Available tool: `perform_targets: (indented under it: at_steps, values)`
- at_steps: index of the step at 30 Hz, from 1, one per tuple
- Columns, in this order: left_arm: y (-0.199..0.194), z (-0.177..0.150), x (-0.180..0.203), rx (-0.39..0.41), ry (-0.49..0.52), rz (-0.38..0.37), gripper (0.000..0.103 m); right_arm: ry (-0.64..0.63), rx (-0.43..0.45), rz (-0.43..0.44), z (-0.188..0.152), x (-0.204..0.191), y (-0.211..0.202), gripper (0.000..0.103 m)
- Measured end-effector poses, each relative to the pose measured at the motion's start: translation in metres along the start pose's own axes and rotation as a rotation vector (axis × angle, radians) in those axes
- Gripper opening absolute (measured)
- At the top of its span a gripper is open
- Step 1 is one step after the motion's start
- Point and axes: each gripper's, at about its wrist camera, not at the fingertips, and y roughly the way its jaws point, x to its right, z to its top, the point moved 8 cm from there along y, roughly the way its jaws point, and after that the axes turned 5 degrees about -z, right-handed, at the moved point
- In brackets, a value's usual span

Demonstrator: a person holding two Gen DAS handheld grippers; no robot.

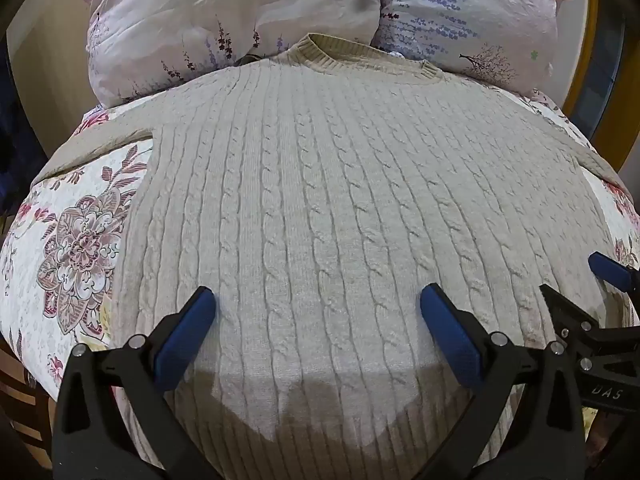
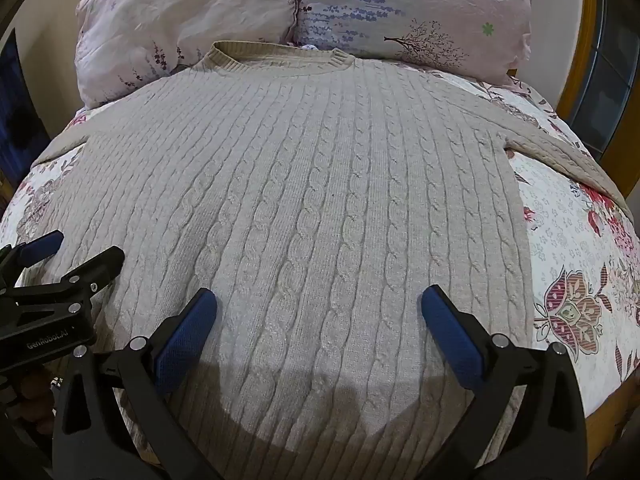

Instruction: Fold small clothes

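A cream cable-knit wool sweater (image 1: 320,200) lies flat and spread out on a bed with a white flower-print quilt (image 1: 76,240). Its neck hole is at the far end, touching two pale pink flower-print pillows (image 2: 280,12). Its bottom edge is near. One sleeve (image 2: 560,152) goes out to the right and the other (image 1: 92,148) goes out to the left. No part is folded yet, so all the folding is left to do. The left gripper (image 1: 318,312) hangs over the near left part of the sweater. Its jaws are wide apart and hold nothing. The right gripper (image 2: 319,312) hangs just beside it, over the near right part, also wide apart and holding nothing.
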Motion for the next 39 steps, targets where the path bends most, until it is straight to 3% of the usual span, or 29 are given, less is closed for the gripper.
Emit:
perform_targets:
  at_steps: [39]
  values:
    - [-0.0005,0.0005,-0.0008,0.007,0.027,0.033,0.101,0.000,0.004,0.000,0.0004,0.0000,-0.0002,0.102]
